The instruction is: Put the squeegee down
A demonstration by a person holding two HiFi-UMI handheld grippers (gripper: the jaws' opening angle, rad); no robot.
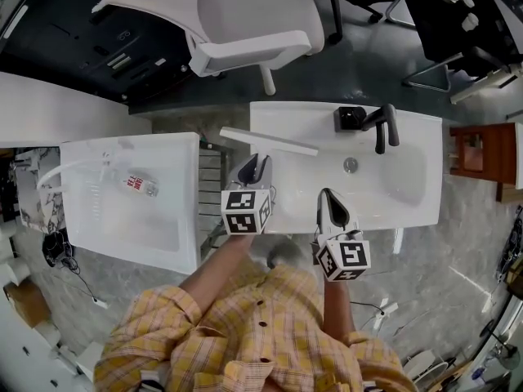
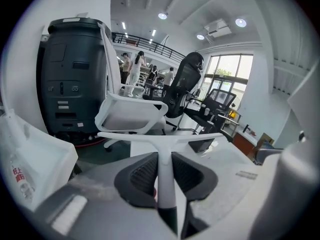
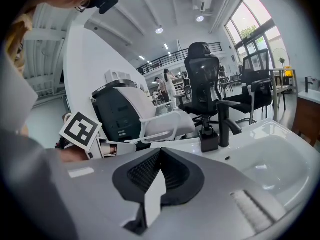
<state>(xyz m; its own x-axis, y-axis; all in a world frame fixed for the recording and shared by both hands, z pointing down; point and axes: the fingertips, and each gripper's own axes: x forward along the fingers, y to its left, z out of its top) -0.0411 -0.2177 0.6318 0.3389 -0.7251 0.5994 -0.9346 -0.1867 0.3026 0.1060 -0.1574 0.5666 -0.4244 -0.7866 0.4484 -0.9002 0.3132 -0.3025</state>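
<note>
The white squeegee point(image 1: 270, 141) is a T shape with a long blade and a slim handle. My left gripper point(image 1: 255, 163) is shut on that handle, and the blade lies crosswise over the left rear corner of the white sink point(image 1: 409, 211). Whether the blade touches the counter I cannot tell. In the left gripper view the squeegee point(image 2: 160, 136) stands straight ahead, its handle pinched between the dark pads of the left gripper point(image 2: 165, 159). My right gripper point(image 1: 327, 196) hovers over the basin's left part, shut and empty. In its own view the right gripper point(image 3: 159, 153) has its tips meeting.
A black faucet point(image 1: 381, 126) and a black box-shaped holder point(image 1: 350, 118) stand at the sink's back edge, with the drain point(image 1: 350, 165) below them. A second white basin point(image 1: 90, 211) at the left holds a small bottle point(image 1: 140, 185). A white chair point(image 1: 245, 23) stands behind.
</note>
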